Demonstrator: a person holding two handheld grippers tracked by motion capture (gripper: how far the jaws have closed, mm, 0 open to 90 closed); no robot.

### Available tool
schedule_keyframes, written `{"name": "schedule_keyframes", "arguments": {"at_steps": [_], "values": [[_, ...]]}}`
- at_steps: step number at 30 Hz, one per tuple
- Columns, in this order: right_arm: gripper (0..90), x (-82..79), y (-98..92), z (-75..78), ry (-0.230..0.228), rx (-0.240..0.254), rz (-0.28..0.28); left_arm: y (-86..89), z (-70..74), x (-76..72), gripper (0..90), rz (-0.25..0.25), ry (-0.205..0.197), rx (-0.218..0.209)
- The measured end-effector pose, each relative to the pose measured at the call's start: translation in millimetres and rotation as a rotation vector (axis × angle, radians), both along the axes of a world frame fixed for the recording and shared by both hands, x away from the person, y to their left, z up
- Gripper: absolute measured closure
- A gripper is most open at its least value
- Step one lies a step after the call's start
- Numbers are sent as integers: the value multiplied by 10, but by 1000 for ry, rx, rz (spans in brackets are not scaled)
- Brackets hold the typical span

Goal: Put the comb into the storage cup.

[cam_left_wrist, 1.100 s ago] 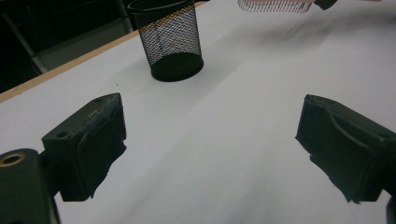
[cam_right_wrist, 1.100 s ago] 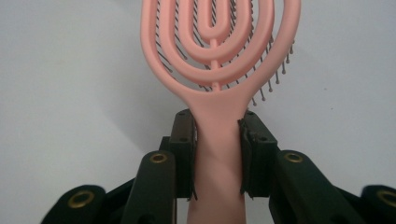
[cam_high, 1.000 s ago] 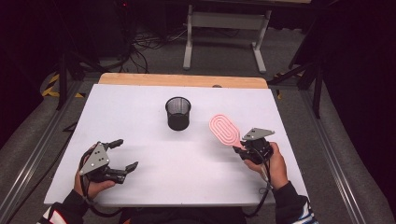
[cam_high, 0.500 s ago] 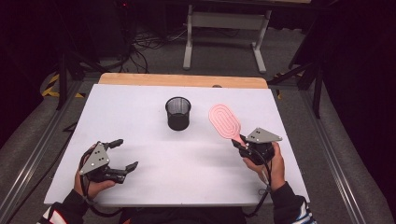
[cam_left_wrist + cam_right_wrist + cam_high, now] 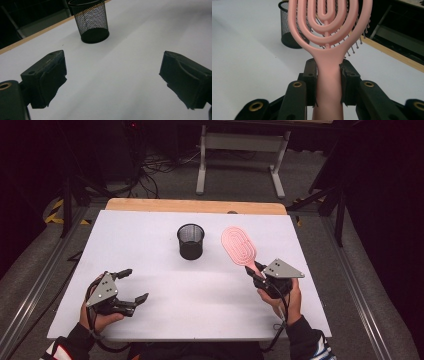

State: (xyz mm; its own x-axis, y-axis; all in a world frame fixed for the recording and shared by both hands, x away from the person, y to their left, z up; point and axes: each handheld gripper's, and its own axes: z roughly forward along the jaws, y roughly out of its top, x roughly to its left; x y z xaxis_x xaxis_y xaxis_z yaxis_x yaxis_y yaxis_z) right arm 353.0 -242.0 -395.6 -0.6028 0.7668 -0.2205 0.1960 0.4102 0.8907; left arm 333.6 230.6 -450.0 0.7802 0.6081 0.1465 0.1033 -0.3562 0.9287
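At the near right of the white desk (image 5: 165, 320), your right gripper (image 5: 256, 276) has its jaws clamped on the handle of the pink hairbrush (image 5: 239, 246), whose oval head slants up and away above the desk. Near left, your left gripper (image 5: 134, 285) rests low with its jaws spread wide and nothing between them. Farther back, mid-desk, the black mesh cup (image 5: 190, 241) stands upright, just left of the brush head.

A lab or test room — a white-topped bench (image 5: 150, 240) on a metal frame, loose cables (image 5: 160, 162) on grey floor, dark surroundings.
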Motion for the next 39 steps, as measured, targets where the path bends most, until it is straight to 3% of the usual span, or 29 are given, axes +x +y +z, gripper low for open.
{"name": "schedule_keyframes", "arguments": {"at_steps": [14,24,34,37,39], "values": [[708,-44,102,-13,-65,29,12,-68,-2,50,50,5,28,4],[709,-58,185,-42,-85,41,28,-204,63,124,87,0,60,-33],[709,-89,320,-70,-114,64,47,-497,289,249,90,-91,63,-115],[709,-103,425,-92,-126,60,66,-652,345,295,93,-124,82,-141],[709,-112,480,-109,-127,58,79,-822,390,346,93,-176,103,-159]]}}
